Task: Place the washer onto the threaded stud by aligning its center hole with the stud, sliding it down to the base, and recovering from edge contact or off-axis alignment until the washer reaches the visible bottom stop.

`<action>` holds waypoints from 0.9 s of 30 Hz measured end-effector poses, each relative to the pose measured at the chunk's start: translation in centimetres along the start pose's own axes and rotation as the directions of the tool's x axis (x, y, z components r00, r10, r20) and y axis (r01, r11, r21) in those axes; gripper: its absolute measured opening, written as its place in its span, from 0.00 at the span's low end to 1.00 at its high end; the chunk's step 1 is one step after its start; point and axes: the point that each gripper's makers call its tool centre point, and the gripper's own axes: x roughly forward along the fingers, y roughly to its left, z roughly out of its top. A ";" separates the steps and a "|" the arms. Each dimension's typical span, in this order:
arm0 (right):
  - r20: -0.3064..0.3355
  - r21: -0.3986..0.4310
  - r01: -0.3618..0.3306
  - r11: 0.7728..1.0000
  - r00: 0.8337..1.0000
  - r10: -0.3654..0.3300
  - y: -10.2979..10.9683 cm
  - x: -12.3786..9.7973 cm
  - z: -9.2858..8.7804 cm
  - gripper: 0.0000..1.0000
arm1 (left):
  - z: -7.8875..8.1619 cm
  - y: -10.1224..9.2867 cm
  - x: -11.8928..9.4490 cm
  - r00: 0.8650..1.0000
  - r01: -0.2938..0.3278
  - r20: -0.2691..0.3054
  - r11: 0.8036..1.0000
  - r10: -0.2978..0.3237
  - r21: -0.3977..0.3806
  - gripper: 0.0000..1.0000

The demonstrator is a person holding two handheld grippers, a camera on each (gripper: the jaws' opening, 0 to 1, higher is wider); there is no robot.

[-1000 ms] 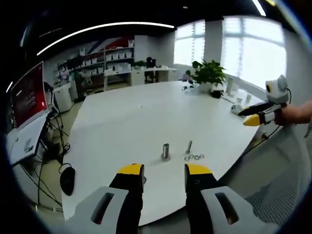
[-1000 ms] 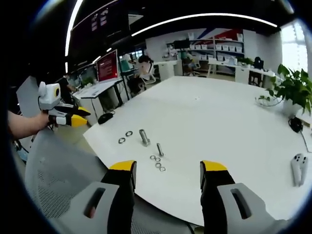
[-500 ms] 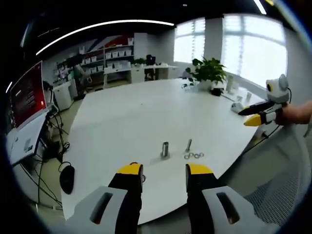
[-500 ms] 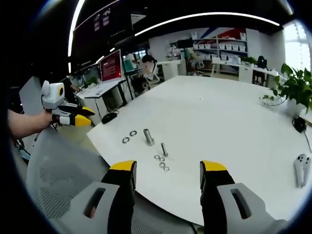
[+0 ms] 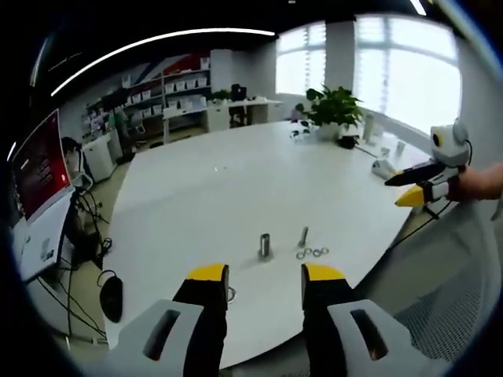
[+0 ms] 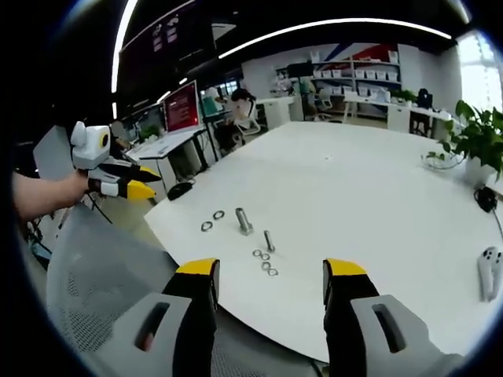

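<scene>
Left tongs (image 5: pixel 264 273): low centre of the left gripper view, jaws spread apart with nothing between them, held above the near edge of the table; also seen at the left edge of the right gripper view, gripped by a hand.
Right tongs (image 6: pixel 271 269): low centre of the right gripper view, jaws wide apart and empty, hanging over the table edge; in the left gripper view they come in at the right edge, jaws close together as far as that view shows.
Table (image 5: pixel 236 188): big white top across the middle of both views.
Chair (image 6: pixel 102 283): grey mesh back, lower left of the right gripper view, just off the table edge.
Plant (image 5: pixel 330 118): green, in a pot, upper right of the left gripper view at the far side of the table.
Monitor (image 6: pixel 179 106): red screen, upper left of the right gripper view.
Thick stud (image 6: pixel 244 221): upright on the table, above and left of the right tongs' gap.
Thin stud (image 6: pixel 269 240): upright, just right of the thick one, well apart from both tongs.
Washers by thin stud (image 6: pixel 264 261): several lying flat in a short row at its foot, just above the gap of the right tongs.
Two washers (image 6: pixel 212 221): flat on the table, left of the thick stud, near the edge.
</scene>
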 end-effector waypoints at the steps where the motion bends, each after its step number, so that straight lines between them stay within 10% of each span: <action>1: -0.003 -0.002 0.000 1.000 1.000 0.000 0.0 0.0 0.0 0.56 | -0.1 0.0 0.1 1.000 -0.002 -0.001 1.000 0.002 0.010 0.37; 27: -0.022 -0.004 0.012 1.000 1.000 -0.012 -0.2 0.1 -0.5 0.60 | -1.1 1.1 0.0 0.999 -0.041 -0.011 0.999 0.041 -0.022 0.37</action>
